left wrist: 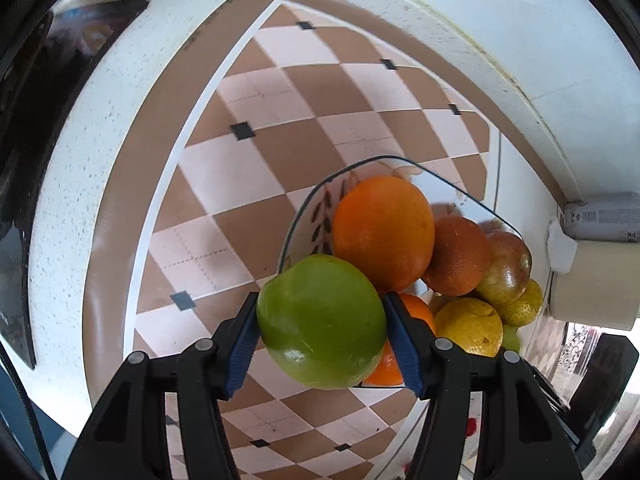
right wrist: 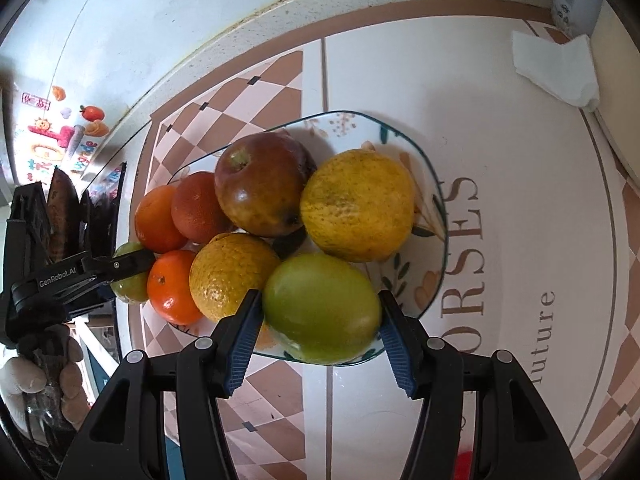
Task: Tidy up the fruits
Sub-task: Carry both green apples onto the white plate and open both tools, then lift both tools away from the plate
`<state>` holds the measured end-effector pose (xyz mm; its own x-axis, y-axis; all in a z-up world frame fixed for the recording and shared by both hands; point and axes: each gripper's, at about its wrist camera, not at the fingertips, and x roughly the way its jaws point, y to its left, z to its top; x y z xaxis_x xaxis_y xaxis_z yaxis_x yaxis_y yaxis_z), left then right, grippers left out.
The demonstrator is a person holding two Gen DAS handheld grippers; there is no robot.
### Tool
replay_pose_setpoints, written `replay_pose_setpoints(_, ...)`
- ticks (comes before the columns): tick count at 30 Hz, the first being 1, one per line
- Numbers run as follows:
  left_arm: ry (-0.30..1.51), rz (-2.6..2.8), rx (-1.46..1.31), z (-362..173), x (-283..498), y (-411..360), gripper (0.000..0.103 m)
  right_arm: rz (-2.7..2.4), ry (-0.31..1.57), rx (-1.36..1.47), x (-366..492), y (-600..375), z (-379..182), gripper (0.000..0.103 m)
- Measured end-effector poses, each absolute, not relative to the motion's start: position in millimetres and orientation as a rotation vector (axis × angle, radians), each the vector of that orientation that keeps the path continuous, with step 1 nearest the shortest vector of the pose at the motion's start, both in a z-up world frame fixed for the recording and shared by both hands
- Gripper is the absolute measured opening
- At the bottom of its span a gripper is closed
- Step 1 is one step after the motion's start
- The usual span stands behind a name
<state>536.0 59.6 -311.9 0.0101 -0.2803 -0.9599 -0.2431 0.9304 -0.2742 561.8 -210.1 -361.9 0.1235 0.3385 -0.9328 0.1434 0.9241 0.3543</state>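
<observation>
Left wrist view: nearest the camera, the left gripper (left wrist: pixel 321 332) has its blue pads pressed against both flanks of a green apple (left wrist: pixel 320 320), jaws partly spread to the fruit's width. The apple hangs at the plate's 7 o'clock rim. The glass plate (left wrist: pixel 304 204), on a checked tablecloth (left wrist: pixel 256 176), carries a large orange (left wrist: pixel 382 232) at centre, a darker orange (left wrist: pixel 456 256) at 3 o'clock, a reddish apple (left wrist: pixel 506 268) beyond it, and a yellow citrus (left wrist: pixel 468 326) at 5 o'clock.

Right wrist view: nearest the camera, the right gripper (right wrist: pixel 320 336) straddles a second green apple (right wrist: pixel 322 308) lying at the 6 o'clock edge of the plate (right wrist: pixel 434 276); its left pad touches the fruit, while a slim gap shows at the right pad. The pile includes a reddish apple (right wrist: pixel 260 184) at 12 o'clock, a yellow citrus (right wrist: pixel 358 206) at 2 o'clock, and a mandarin (right wrist: pixel 172 286) at 8 o'clock.
</observation>
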Motion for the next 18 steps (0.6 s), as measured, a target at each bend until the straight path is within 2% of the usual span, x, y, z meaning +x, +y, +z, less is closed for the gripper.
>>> replay_pose_setpoints(2,1.576,-0.036,-0.440,-312,537,62,0.058,0.138,1.450,0.416,562,-213,-360,0.075)
replay_pose_setpoints(4,1.577,-0.032,-0.451,-312,537,62,0.058,0.136,1.447,0.421,562,-214,-358,0.078)
replay_pose_setpoints(7,1.583,-0.034,-0.449,-310,537,63,0.059,0.130,1.445,0.413,561,-214,-354,0.078)
replay_pose_setpoints(9,1.579,-0.040,-0.462,-308,537,64,0.071,0.129,1.441,0.411,560,-213,-352,0.079)
replay_pose_setpoints(12,1.564,-0.045,-0.473,-302,537,66,0.080,0.128,1.438,0.411,557,-213,-349,0.079)
replay_pose_setpoints(18,1.546,-0.044,-0.458,-295,534,65,0.082,0.126,1.431,0.392,552,-211,-344,0.080)
